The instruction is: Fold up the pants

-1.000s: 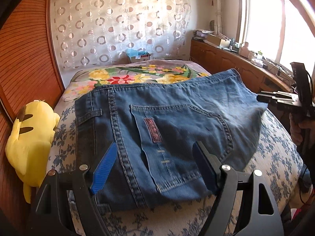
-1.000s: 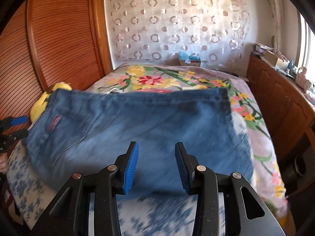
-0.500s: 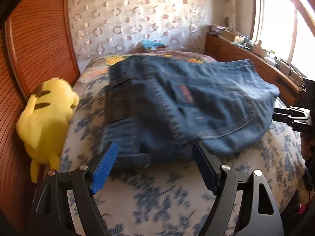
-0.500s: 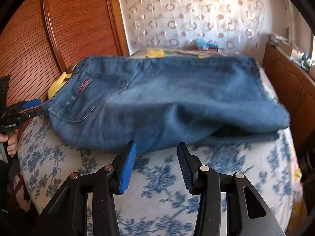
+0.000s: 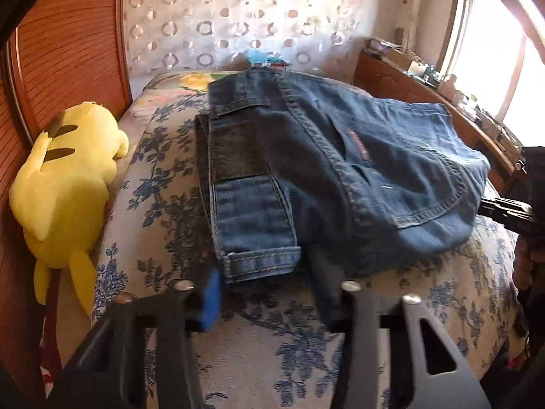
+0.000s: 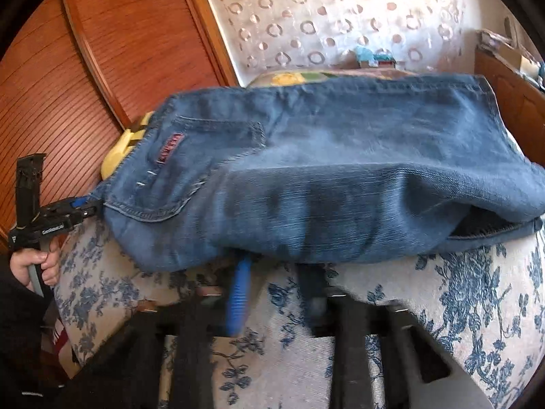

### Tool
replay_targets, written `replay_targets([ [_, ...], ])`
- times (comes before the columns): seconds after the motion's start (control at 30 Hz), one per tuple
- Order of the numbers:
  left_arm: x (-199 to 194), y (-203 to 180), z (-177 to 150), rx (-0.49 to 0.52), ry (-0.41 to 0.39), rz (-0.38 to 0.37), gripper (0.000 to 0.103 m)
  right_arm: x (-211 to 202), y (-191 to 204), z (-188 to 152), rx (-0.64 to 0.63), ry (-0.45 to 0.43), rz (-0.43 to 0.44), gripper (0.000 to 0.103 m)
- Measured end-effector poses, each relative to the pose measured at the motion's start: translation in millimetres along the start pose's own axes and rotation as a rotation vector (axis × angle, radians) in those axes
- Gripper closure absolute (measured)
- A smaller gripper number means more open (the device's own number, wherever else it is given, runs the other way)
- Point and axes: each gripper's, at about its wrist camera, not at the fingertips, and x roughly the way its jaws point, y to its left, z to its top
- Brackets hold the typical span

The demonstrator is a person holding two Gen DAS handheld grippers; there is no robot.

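Folded blue jeans [image 5: 340, 170] lie on the bed, back pocket and red tag facing up. In the left wrist view my left gripper [image 5: 267, 279] sits at the leg's hem cuff [image 5: 259, 262]. Its jaws are closing, with the cuff between the blurred fingers and a gap still on either side. In the right wrist view my right gripper [image 6: 276, 269] meets the long near edge of the jeans [image 6: 340, 170]. Its blurred jaws are closing and the tips are tucked under the denim edge. Each gripper also shows in the other view: the left gripper [image 6: 78, 208], the right gripper [image 5: 500, 208].
The bed cover [image 5: 153, 170] is cream with blue flowers. A yellow plush toy [image 5: 68, 184] lies at the bed's left side against a slatted wooden wall [image 5: 68, 51]. A cluttered wooden sideboard [image 5: 408, 78] runs under the window on the right. A hand [image 6: 30, 266] grips the left tool's handle.
Both grippers have come down and closer to the near edge of the jeans. The left one swung toward the hem cuff and its jaws narrowed. The right jaws narrowed at the long edge.
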Motion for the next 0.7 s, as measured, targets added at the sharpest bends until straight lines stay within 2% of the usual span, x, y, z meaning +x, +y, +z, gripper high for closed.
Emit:
replay_targets([
  [0.1,-5,-12,-1,0.054,-0.01,0.041,0.076,-9,8,-3,-0.038,-0.041,0.004,0.102],
  [0.17,-15,-14,0,0.048,-0.04,0.051,0.079,-21,11,-6,-0.062,-0.077,-0.002,0.102],
  [0.37,-59,-16,8,0.035,-0.132,0.049,0.08,-54,27,-6,-0.104,-0.136,0.008,0.103],
  [0.5,-84,-12,6,0.022,-0.17,0.056,0.081,-80,33,-17,-0.108,-0.158,0.054,0.103],
  [0.63,-86,-1,-4,0.01,-0.142,0.068,0.08,-91,37,-31,-0.119,-0.173,0.07,0.103],
  [0.7,-77,2,-14,0.002,-0.107,0.069,0.078,-88,28,-38,-0.111,-0.147,0.07,0.103],
])
